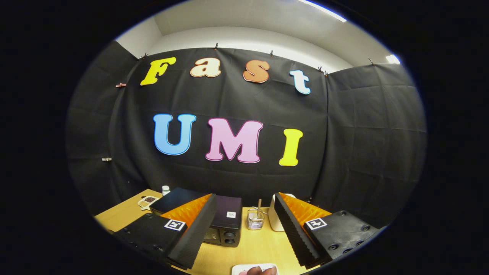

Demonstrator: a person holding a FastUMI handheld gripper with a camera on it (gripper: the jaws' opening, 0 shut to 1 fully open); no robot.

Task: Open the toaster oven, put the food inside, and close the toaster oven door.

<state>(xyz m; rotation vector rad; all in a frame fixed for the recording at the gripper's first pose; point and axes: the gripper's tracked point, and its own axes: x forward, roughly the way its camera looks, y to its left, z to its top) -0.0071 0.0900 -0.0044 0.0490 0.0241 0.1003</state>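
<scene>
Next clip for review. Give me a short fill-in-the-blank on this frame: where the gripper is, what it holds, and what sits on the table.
1. The gripper has its fingers ____, with nothing between them.
2. The black toaster oven stands on the wooden table, partly hidden behind the ____ finger.
3. The wire holder stands between the toaster oven and a ____ container.

Missing words: open; left; white

Open gripper [240,233] above bare table [252,248]; toaster oven [217,221], wire holder [255,220] and white object [276,221], possibly a cup, obstruct the space ahead.
</scene>
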